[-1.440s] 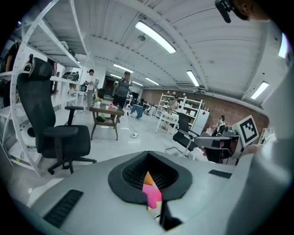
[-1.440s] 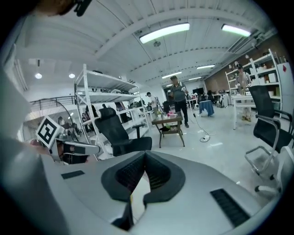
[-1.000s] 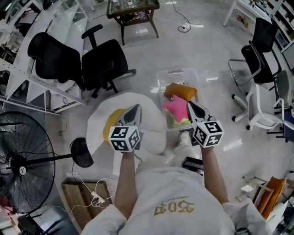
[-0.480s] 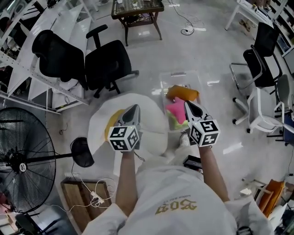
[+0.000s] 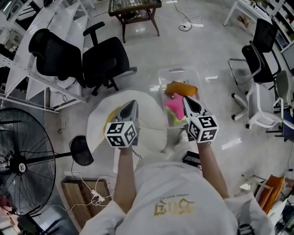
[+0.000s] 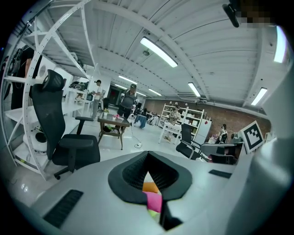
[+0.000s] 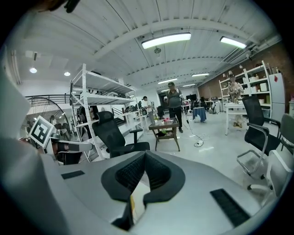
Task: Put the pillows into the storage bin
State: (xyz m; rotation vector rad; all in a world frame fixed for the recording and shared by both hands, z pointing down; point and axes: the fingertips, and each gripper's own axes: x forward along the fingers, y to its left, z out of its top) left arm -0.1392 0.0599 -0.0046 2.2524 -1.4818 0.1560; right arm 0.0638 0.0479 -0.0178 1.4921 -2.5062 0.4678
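Your left gripper [image 5: 132, 104] and right gripper [image 5: 186, 99] are both closed, empty. Left hangs over the white-and-yellow pillow [image 5: 151, 126]. The bin [image 5: 177, 72], far right, holds an orange pillow [image 5: 180, 87] and a pink pillow [image 5: 173, 106].

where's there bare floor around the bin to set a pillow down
Bare floor lies beyond the bin toward the table, and to its right before the white chair. The bin is crowded with the orange pillow and pink pillow; the white pillow blocks its left side.
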